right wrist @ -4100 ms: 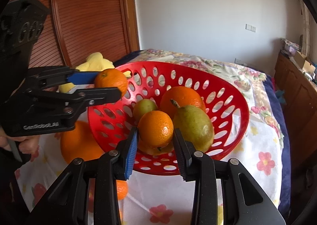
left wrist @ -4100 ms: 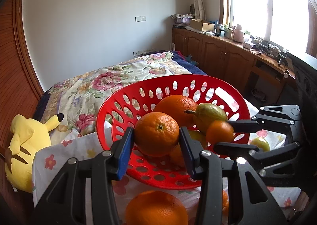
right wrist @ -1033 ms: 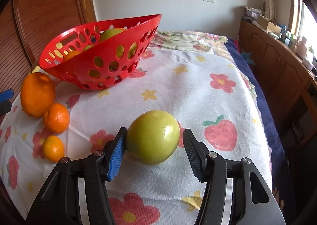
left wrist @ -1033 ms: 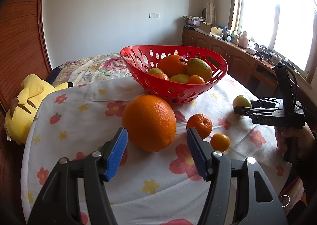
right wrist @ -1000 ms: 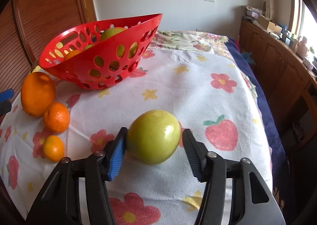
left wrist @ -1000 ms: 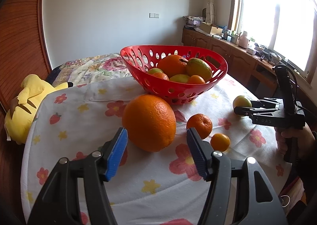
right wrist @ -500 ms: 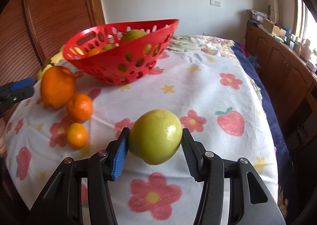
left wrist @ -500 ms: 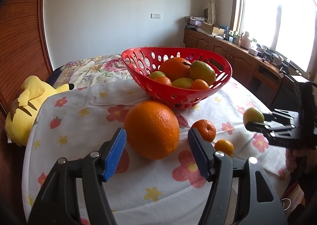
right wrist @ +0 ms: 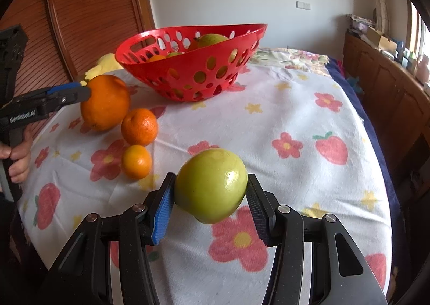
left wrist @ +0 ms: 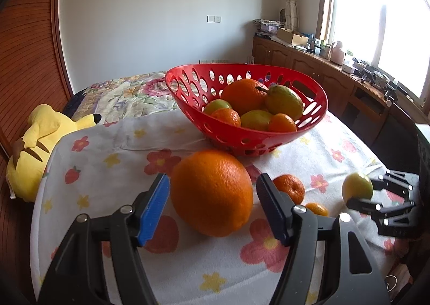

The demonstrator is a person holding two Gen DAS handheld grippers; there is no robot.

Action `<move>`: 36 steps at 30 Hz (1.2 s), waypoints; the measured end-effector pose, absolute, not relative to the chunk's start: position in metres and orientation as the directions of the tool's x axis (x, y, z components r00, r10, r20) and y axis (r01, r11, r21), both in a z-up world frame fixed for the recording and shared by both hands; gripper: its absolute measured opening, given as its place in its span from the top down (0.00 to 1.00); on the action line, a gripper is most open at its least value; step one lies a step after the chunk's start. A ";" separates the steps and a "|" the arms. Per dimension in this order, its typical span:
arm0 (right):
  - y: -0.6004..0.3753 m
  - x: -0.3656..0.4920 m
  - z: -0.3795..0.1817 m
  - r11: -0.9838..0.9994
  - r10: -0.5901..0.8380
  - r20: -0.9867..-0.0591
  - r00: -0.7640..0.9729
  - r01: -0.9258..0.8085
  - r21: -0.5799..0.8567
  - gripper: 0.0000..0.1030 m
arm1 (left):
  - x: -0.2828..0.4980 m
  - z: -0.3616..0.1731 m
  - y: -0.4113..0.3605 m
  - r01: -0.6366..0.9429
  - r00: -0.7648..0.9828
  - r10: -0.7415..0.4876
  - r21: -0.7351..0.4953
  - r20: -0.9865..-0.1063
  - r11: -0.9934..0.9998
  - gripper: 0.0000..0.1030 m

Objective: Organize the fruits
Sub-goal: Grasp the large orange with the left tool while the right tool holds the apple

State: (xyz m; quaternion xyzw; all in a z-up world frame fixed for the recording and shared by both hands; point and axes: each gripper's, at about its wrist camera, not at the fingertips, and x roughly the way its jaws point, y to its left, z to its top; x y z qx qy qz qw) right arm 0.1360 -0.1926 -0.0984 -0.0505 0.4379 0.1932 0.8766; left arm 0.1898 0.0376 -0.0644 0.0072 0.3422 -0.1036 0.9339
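The right gripper (right wrist: 211,201) is held level above the near edge of the flower-printed white tablecloth (right wrist: 282,122), clamped on a smooth, glossy round green fruit (right wrist: 211,185) lifted clear of the cloth. The left gripper (left wrist: 212,206) reaches in low over the cloth's left side, its ribbed blue pads (left wrist: 154,209) spread around a large dimpled orange (left wrist: 212,192) without clearly touching it. A perforated red plastic basket (left wrist: 311,114) of mixed fruit sits towards the far edge.

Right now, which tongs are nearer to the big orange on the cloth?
Left. The left tongs straddle the big orange, fingers open on either side; the right tongs sit farther off, clamping the green fruit.
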 end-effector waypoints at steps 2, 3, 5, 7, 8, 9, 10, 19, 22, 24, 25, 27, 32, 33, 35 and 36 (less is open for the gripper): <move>-0.191 0.134 -0.100 0.919 0.297 -0.789 0.539 -0.385 0.083 0.49 | 0.193 -0.062 0.037 0.194 0.749 -0.183 -0.053 -0.637 0.980 0.34; -0.191 0.134 -0.101 0.919 0.297 -0.790 0.537 -0.386 0.083 0.49 | 0.196 -0.062 0.037 0.191 0.750 -0.178 -0.050 -0.637 0.980 0.33; -0.189 0.133 -0.102 0.918 0.289 -0.791 0.539 -0.389 0.071 0.49 | 0.201 -0.062 0.038 0.186 0.746 -0.172 -0.046 -0.644 0.981 0.33; -0.189 0.132 -0.101 0.917 0.288 -0.787 0.545 -0.393 0.063 0.49 | 0.206 -0.063 0.039 0.194 0.733 -0.183 -0.056 -0.655 0.979 0.33; -0.189 0.132 -0.102 0.918 0.287 -0.789 0.543 -0.393 0.064 0.49 | 0.208 -0.065 0.038 0.196 0.726 -0.185 -0.058 -0.663 0.979 0.33; -0.189 0.133 -0.103 0.918 0.288 -0.790 0.542 -0.392 0.065 0.48 | 0.210 -0.067 0.038 0.196 0.718 -0.182 -0.056 -0.672 0.979 0.32; -0.189 0.132 -0.103 0.917 0.289 -0.788 0.543 -0.393 0.065 0.49 | 0.212 -0.070 0.037 0.195 0.709 -0.175 -0.049 -0.683 0.980 0.31; -0.188 0.133 -0.105 0.916 0.290 -0.785 0.548 -0.396 0.062 0.49 | 0.217 -0.087 0.027 0.227 0.661 -0.211 -0.076 -0.720 0.971 0.20; -0.189 0.132 -0.105 0.916 0.291 -0.784 0.549 -0.396 0.064 0.48 | 0.219 -0.090 0.024 0.230 0.656 -0.216 -0.081 -0.723 0.970 0.19; -0.189 0.132 -0.105 0.916 0.291 -0.784 0.549 -0.397 0.063 0.48 | 0.220 -0.089 0.022 0.231 0.660 -0.210 -0.072 -0.722 0.970 0.19; -0.189 0.132 -0.105 0.916 0.290 -0.784 0.549 -0.397 0.061 0.49 | 0.220 -0.089 0.021 0.233 0.661 -0.209 -0.068 -0.721 0.970 0.20; -0.189 0.132 -0.105 0.916 0.291 -0.784 0.549 -0.397 0.061 0.49 | 0.219 -0.088 0.020 0.243 0.664 -0.211 -0.060 -0.717 0.968 0.21; -0.188 0.132 -0.104 0.914 0.291 -0.784 0.548 -0.401 0.058 0.49 | 0.214 -0.086 0.022 0.248 0.669 -0.218 -0.064 -0.710 0.967 0.24; -0.188 0.132 -0.104 0.914 0.292 -0.784 0.548 -0.401 0.060 0.49 | 0.212 -0.086 0.024 0.247 0.669 -0.222 -0.069 -0.709 0.966 0.24; -0.189 0.133 -0.103 0.916 0.292 -0.782 0.551 -0.395 0.063 0.49 | 0.208 -0.084 0.027 0.251 0.673 -0.231 -0.078 -0.702 0.965 0.24; -0.190 0.133 -0.102 0.917 0.292 -0.781 0.553 -0.393 0.065 0.49 | 0.205 -0.080 0.028 0.252 0.678 -0.238 -0.084 -0.696 0.964 0.24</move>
